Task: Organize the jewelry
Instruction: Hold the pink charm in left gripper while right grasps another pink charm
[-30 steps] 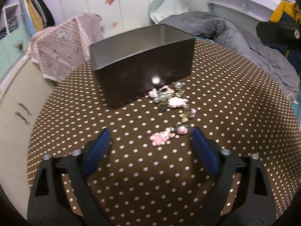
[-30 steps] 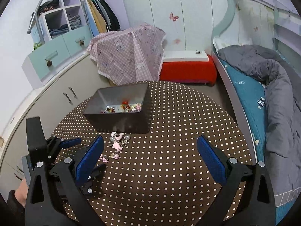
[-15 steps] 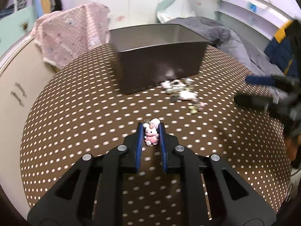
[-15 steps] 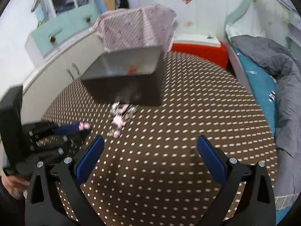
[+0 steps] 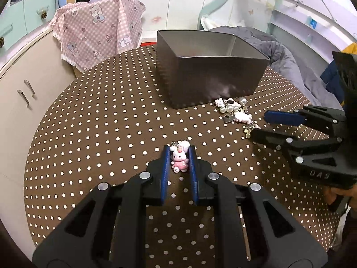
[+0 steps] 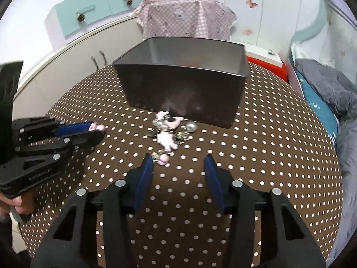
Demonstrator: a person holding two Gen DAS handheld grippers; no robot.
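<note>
Only left wrist view shows bunny charm (image 5: 179,159) face-on.

Pink checked cloth (image 5: 96,29) drapes beside a grey duvet (image 5: 283,51).

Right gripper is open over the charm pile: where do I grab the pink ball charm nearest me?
Take the pink ball charm itself across its round body, coming straight down from above. It lies at the pile's near edge, just inside the right gripper's left finger; shift slightly left to centre it.
</note>
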